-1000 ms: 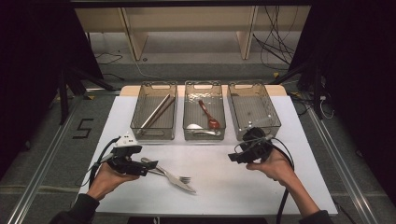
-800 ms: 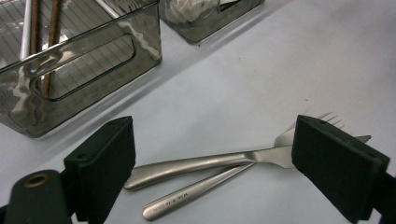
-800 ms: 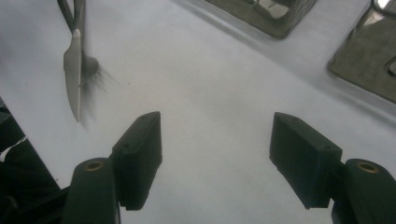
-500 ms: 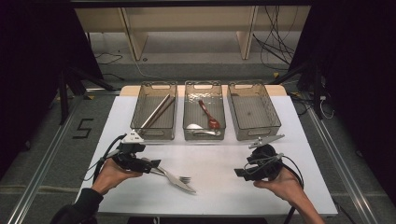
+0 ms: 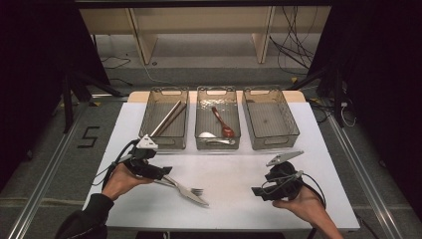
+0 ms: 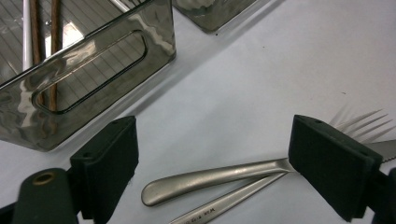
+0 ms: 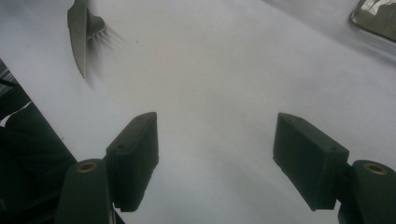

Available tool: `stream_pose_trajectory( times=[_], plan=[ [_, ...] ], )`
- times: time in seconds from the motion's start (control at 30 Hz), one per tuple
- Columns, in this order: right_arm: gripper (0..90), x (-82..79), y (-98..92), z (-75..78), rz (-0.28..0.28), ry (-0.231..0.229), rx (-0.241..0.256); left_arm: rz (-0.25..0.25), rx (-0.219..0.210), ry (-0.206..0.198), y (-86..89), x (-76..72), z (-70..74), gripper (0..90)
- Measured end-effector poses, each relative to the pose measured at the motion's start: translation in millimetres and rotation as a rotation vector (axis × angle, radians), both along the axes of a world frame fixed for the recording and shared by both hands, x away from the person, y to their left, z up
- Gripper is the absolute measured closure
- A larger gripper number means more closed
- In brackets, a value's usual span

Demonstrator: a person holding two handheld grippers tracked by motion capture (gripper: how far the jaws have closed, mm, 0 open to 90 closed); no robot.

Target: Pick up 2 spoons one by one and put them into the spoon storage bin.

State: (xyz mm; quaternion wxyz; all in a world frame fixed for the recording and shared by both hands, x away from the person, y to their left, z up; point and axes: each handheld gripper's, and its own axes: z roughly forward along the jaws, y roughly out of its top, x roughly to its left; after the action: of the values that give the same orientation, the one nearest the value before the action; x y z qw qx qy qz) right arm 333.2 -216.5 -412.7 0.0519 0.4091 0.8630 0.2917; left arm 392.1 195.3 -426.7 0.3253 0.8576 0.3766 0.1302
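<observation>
Because the steel fork (image 6: 219,176) and knife (image 6: 233,201) lay crossed near the tabletop's front-left edge, the left gripper (image 6: 224,172) straddled their handles, jaws spread (nothing pinched yet). The right gripper (image 7: 215,172) hung spread over bare white tabletop (image 5: 239,174), probably keeping clear.

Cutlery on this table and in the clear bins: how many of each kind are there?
Chopsticks: 2, in the left bin
Spoons: 2, a red one and a pale one, in the middle bin
Forks: 1, on the table
Knives: 1, beside the fork
Total: 6
</observation>
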Motion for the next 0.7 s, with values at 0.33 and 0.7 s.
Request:
stream_pose_trajectory(
  times=[0.33, 0.7],
  plan=[
    [31.9, -4.7, -2.5, -3.2, 0.003, 0.002, 0.000, -0.008, 0.077, 0.026, -4.5, 11.1, -5.3, 22.9],
    [32.0, -7.8, -0.6, -5.2, 0.014, 0.009, -0.008, -0.042, 0.141, 0.063, -6.3, 18.7, -11.0, 47.1]
  ],
)
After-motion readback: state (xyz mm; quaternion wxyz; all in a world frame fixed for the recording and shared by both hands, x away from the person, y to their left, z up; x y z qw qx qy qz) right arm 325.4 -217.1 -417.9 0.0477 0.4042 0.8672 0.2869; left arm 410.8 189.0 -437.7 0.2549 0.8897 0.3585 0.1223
